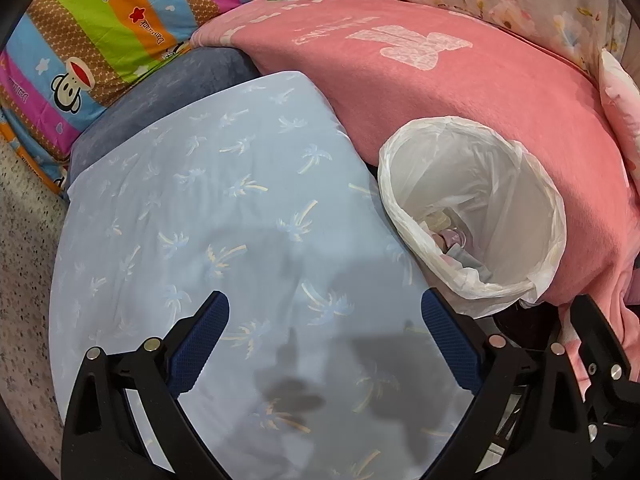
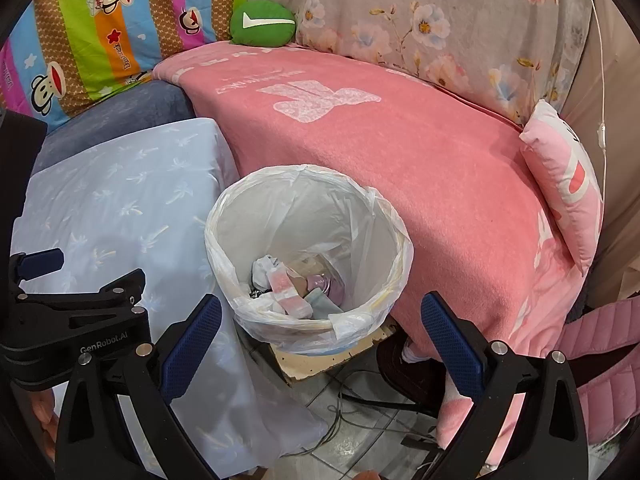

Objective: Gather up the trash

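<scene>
**A:** Fig. 1. Where is the trash, and what holds it?

**B:** The trash [image 2: 288, 284], crumpled tissue and soft wrappers, lies at the bottom of the bin [image 2: 394, 280], inside a thin white liner bag [image 2: 320, 204] folded over the rim. The bin stands between the pale blue palm-print cloth [image 2: 120, 200] and the pink blanket [image 2: 400, 152], on a piece of cardboard [image 2: 316, 360] over the tiled floor [image 2: 360, 440].

**A:** How would it handle?

**B:** Judged light, soft and compressible; nothing looks fragile. The liner is likely slippery and easily torn. The best hold is probably the bunched film at the near rim, pinched in folds, not a single layer.

**A:** State of the tools?

**B:** The right gripper [image 2: 320, 320] is spread wide and carries nothing, its blue pads framing the bin's near rim. The left gripper [image 1: 324, 320] is likewise wide and unloaded, over the blue cloth, with the bin just beside its right finger.

**A:** Surroundings?

**B:** A green cushion [image 2: 262, 24], a striped cartoon quilt [image 2: 100, 32] and a floral cover [image 2: 400, 20] lie behind; cables [image 2: 352, 408] trail below the bin.
</scene>
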Available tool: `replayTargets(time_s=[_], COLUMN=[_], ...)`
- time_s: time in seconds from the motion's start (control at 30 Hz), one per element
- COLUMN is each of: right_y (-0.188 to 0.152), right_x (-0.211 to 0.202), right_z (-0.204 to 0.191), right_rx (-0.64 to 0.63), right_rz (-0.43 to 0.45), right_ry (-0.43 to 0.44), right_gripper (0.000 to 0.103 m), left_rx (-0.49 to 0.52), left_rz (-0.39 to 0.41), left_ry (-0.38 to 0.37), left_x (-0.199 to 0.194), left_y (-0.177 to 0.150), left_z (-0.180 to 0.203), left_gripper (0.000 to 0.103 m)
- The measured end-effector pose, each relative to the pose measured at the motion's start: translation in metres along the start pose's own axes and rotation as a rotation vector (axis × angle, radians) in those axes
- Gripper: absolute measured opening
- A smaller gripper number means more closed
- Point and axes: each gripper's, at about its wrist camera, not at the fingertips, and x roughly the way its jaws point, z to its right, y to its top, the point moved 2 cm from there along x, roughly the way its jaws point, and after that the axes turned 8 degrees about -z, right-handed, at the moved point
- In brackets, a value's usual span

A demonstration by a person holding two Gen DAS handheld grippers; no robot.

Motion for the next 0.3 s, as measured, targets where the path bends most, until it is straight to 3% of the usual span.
replayTargets(time_s=[0.3], right_y=[-0.0003], right_x=[-0.0017], right_z=[-0.0009], right_rx=[-0.003], right_rz=[0.002], right_ry=[0.0], right_gripper=[0.097], left_rx=[0.002], left_rz=[-0.004], left_ry=[-0.002], left_x=[-0.0002], left_y=[-0.0006], left_z=[0.0004], left_gripper=[0.093])
